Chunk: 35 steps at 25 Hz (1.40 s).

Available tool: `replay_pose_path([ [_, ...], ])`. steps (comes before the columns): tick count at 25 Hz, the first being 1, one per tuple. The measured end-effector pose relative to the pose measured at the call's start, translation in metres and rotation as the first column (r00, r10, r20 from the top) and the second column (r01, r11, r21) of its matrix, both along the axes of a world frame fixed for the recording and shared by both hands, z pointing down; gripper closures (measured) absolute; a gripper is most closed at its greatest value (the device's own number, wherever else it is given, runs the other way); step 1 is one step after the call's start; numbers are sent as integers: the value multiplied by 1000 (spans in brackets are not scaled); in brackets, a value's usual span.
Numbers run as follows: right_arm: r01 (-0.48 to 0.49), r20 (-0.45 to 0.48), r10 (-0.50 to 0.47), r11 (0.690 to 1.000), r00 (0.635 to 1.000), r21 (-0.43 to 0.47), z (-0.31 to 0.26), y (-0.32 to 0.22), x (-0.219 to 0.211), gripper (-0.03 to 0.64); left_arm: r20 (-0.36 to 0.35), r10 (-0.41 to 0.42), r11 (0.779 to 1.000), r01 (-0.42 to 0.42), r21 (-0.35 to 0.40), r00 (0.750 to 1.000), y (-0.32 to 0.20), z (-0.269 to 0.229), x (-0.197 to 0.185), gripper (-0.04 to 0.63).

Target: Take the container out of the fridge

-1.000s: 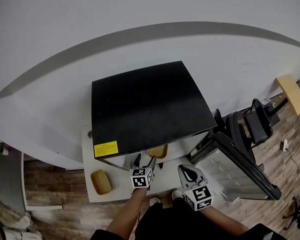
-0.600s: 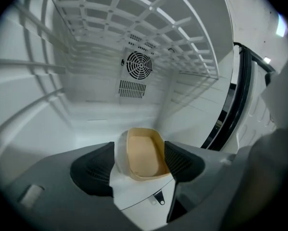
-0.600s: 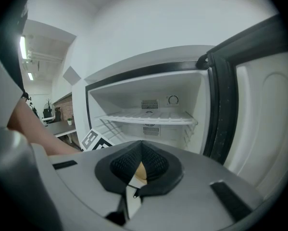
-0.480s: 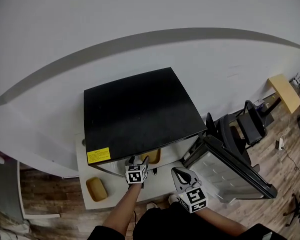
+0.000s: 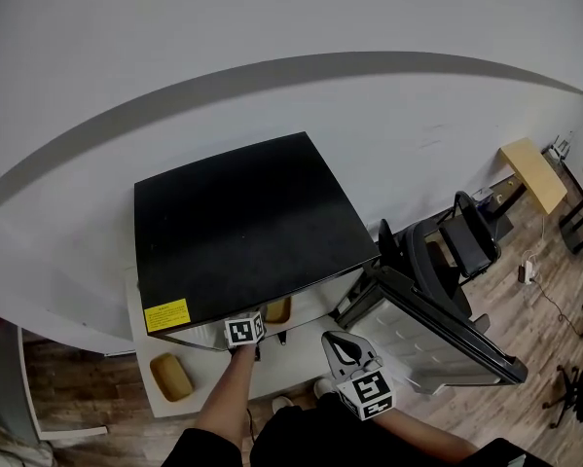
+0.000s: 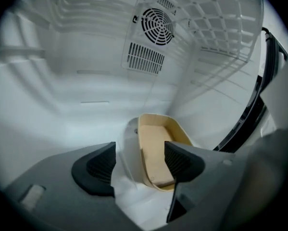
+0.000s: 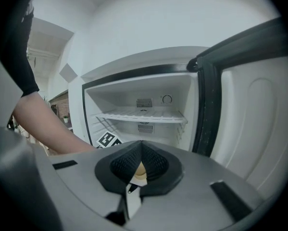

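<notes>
Container: tan, shallow, oblong tray with rounded corners; open top, nothing inside.
Container pose: resting on its base, long axis running front to back.
Container place: on the fridge floor, below the wire shelf, near the front opening.
Fridge: black top, white interior.
Fridge state: door swung wide open at the right side.

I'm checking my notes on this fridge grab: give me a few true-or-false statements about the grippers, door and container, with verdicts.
1. The fridge door stands open. True.
2. The left gripper is shut on the container. False: its jaws stand apart, the container just ahead of them.
3. The right gripper has its jaws together. True.
4. The right gripper is inside the fridge. False: it is outside, in front of the opening.
</notes>
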State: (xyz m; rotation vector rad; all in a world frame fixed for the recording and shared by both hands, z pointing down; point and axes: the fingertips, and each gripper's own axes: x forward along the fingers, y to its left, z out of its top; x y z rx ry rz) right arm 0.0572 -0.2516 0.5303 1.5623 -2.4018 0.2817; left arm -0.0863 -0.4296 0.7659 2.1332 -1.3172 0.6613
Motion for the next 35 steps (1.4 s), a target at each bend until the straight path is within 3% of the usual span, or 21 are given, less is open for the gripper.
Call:
replay_pose_path([
  [5, -12, -2, 12, 1000, 1000, -24, 8, 3, 2, 617, 74, 74, 997, -74, 1, 995, 0, 13, 6, 282],
  [11, -13, -20, 12, 999, 1000, -33, 11, 6, 5, 617, 121, 103, 995, -101, -27, 987, -4, 18, 10, 291],
  [13, -19, -27, 18, 999, 999, -34, 13, 8, 9, 617, 129, 112, 993, -109, -35, 985, -3, 19, 12, 352],
  [16, -38, -27, 37, 999, 999, -35, 11, 10, 15, 617, 120, 92, 995, -88, -43, 988, 0, 20, 11, 544],
  [22, -57, -30, 56, 998, 998, -30, 10, 12, 22, 617, 84, 43, 998, -38, -59, 996, -1, 22, 10, 562],
  [28, -51, -22, 51, 998, 998, -19, 7, 13, 20, 617, 99, 25, 1000, -23, -18, 995, -1, 12, 6, 569],
  [35, -30, 6, 30, 1000, 1000, -7, 5, 9, 8, 617, 56, 29, 999, -30, 13, 998, 14, -7, 6, 572],
])
